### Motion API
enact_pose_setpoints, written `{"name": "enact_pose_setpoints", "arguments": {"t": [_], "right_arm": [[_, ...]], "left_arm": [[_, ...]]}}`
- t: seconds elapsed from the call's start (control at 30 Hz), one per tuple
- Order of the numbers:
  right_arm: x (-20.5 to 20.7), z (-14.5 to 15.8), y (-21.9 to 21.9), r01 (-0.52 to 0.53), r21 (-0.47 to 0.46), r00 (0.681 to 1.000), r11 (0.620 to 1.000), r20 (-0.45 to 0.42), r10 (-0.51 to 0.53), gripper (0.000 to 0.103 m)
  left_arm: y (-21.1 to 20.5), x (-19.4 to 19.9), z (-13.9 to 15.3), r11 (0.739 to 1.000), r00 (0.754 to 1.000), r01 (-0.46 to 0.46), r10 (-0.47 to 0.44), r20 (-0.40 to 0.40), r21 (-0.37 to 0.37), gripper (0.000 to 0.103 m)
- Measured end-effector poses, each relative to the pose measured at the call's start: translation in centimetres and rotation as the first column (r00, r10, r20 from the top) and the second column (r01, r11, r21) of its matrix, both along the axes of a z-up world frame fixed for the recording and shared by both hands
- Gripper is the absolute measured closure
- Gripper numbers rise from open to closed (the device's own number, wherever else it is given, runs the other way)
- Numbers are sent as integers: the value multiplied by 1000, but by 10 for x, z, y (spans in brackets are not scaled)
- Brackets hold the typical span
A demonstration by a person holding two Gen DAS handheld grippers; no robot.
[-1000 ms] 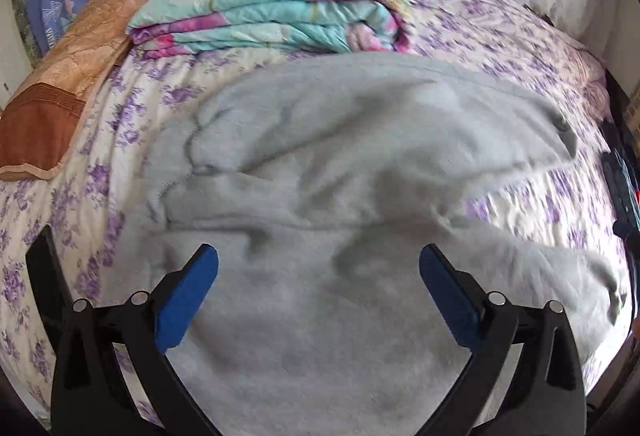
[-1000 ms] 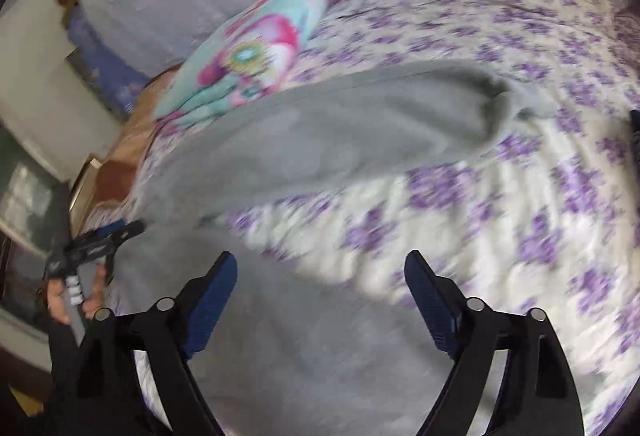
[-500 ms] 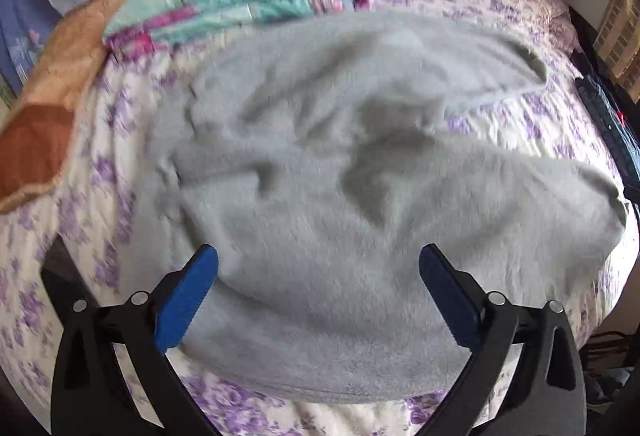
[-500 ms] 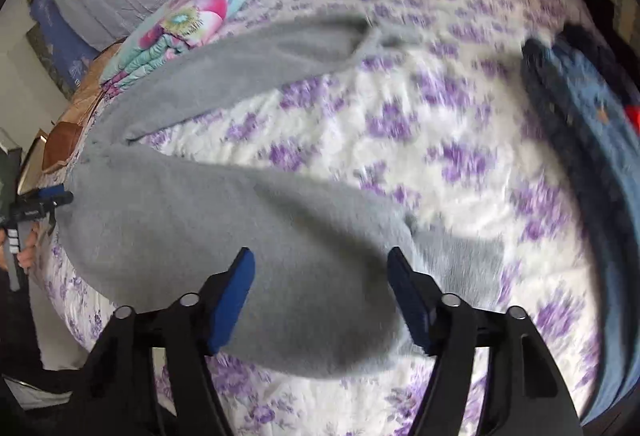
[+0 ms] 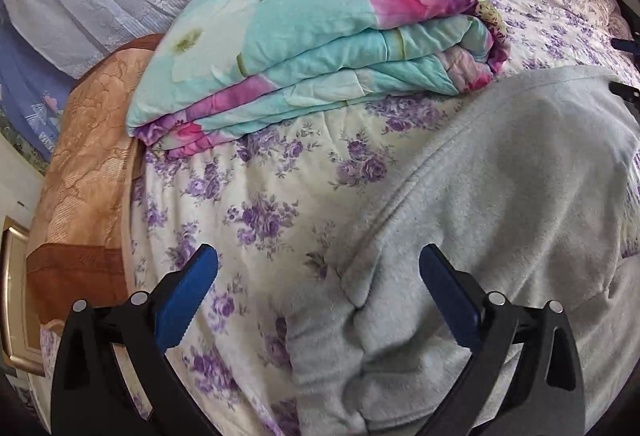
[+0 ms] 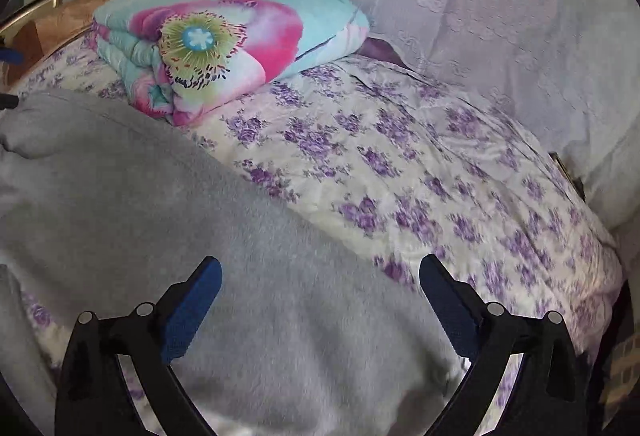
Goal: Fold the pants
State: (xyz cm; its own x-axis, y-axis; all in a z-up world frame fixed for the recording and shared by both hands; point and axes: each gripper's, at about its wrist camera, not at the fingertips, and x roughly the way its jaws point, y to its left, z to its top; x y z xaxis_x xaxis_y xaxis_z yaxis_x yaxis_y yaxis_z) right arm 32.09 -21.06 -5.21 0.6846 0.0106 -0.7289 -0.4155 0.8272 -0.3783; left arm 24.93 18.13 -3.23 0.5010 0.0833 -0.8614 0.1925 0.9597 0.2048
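On bed: one pants, one quilt.

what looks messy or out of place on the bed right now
The grey pants lie rumpled and bunched on the floral bedsheet, not yet flat or folded. The folded quilt behind them looks neat; nothing spilled or damaged.
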Motion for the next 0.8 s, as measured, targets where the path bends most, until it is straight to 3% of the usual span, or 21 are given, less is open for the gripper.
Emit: {"name": "enact_pose_setpoints", "arguments": {"t": [0.13,0.27,0.33,0.43,0.5,0.53,0.57,0.6,0.67,0.8], "right_arm": [[49,-23,15,-77,-49,992,996,-100,71,3],[74,-49,21,-163,17,949,987,-271,161,3],[78,-64,24,-165,23,937,986,-309,164,3],[85,-69,21,-103,104,929,989,-347,133,5],[80,-65,22,-113,152,922,982,-352,161,23],[75,-62,23,-126,160,923,979,-343,174,43],[71,-58,25,-143,162,922,976,-337,191,71],[66,-55,27,-156,153,922,976,-331,200,83],[57,-47,27,-156,150,930,976,-309,196,96],[25,1,11,-146,227,955,963,-222,197,97]], "left_arm": [[13,28,-22,999,998,44,-44,-49,-16,4],[19,45,-39,989,989,92,-104,-103,-113,4],[17,49,-47,983,982,121,-139,-125,-137,4],[12,53,-56,975,975,130,-158,-155,-180,4],[1,48,-55,969,968,169,-197,-152,-181,26],[-6,43,-52,958,960,208,-239,-147,-198,56],[-12,38,-47,946,951,245,-277,-139,-213,85],[-18,33,-43,944,948,261,-291,-131,-203,90],[-26,27,-38,951,950,269,-288,-119,-149,92],[-27,4,-5,952,960,265,-276,-54,-151,92]]}}
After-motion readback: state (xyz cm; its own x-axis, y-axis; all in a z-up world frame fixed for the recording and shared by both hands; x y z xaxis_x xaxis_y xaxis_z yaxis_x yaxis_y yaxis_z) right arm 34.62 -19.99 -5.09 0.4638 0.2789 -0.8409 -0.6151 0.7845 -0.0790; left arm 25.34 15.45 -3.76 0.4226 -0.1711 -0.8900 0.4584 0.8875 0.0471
